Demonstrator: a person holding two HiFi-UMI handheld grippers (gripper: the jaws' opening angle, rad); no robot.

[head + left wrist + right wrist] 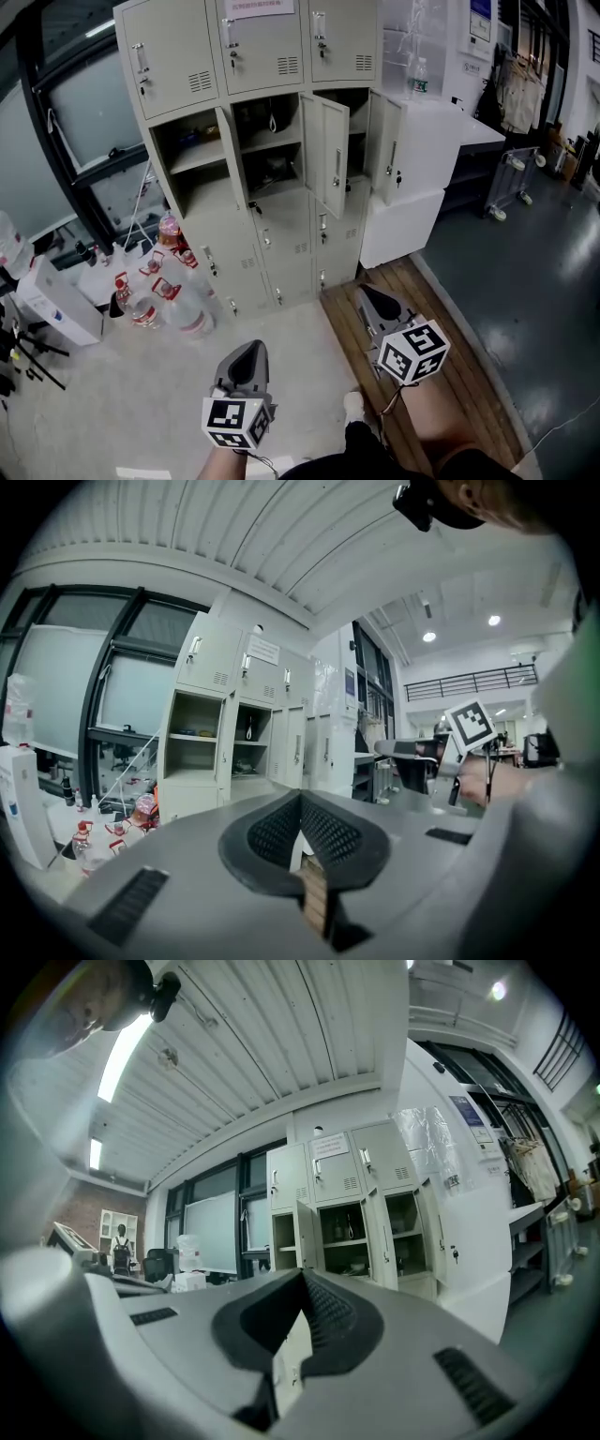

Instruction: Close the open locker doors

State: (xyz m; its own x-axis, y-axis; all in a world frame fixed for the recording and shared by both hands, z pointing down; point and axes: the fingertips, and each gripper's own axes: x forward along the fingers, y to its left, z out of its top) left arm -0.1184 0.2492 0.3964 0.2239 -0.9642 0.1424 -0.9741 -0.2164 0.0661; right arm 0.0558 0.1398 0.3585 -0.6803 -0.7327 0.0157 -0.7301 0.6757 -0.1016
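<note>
A beige locker cabinet [262,141] stands ahead, well beyond both grippers. Its middle row has three open compartments. The left door [232,159] shows edge-on, the middle door [326,155] swings wide, and the right door [386,145] stands ajar. My left gripper [251,352] is low in the head view, shut and holding nothing. My right gripper [367,292] is also shut and holding nothing, and points at the cabinet's lower right. The open lockers [211,738] show past the left gripper [302,799]. In the right gripper view the lockers [352,1232] show beyond the shut right gripper [302,1274].
Several water bottles [155,291] stand on the floor left of the cabinet, beside a white box [56,300]. A white cabinet [412,187] with a bottle [421,77] on it adjoins the lockers' right side. A wooden platform [450,366] runs under my right gripper. A cart [511,178] stands at the far right.
</note>
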